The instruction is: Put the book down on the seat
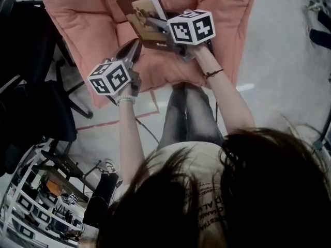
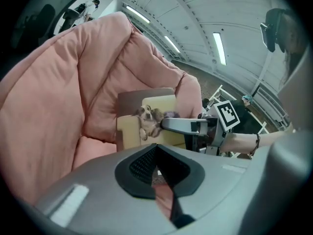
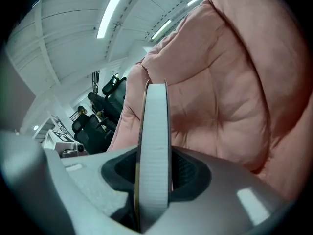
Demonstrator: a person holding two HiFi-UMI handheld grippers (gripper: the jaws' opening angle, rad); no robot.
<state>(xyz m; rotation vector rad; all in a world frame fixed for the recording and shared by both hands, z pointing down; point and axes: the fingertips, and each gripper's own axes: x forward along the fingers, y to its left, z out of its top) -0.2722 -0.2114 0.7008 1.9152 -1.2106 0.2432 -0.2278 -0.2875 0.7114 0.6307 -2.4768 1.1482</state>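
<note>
The book (image 1: 142, 14), with a dog on a yellow armchair on its cover, hangs over the pink padded seat (image 1: 155, 68). My right gripper (image 1: 151, 20) is shut on it. In the right gripper view the book's white page edge (image 3: 154, 131) stands upright between the jaws of the right gripper (image 3: 155, 177), with the seat cushion (image 3: 230, 97) behind. The left gripper (image 1: 135, 44) is lower left of the book, apart from it, jaws together and holding nothing. From the left gripper (image 2: 159, 173) I see the book (image 2: 132, 131), the right gripper (image 2: 166, 124) and the seat (image 2: 73, 106).
Black office chairs (image 1: 31, 87) stand close to the seat's left side. The person's legs (image 1: 189, 118) are right in front of the seat. Red tape lines (image 1: 150, 107) mark the grey floor. A metal rack (image 1: 46, 190) stands at the lower left.
</note>
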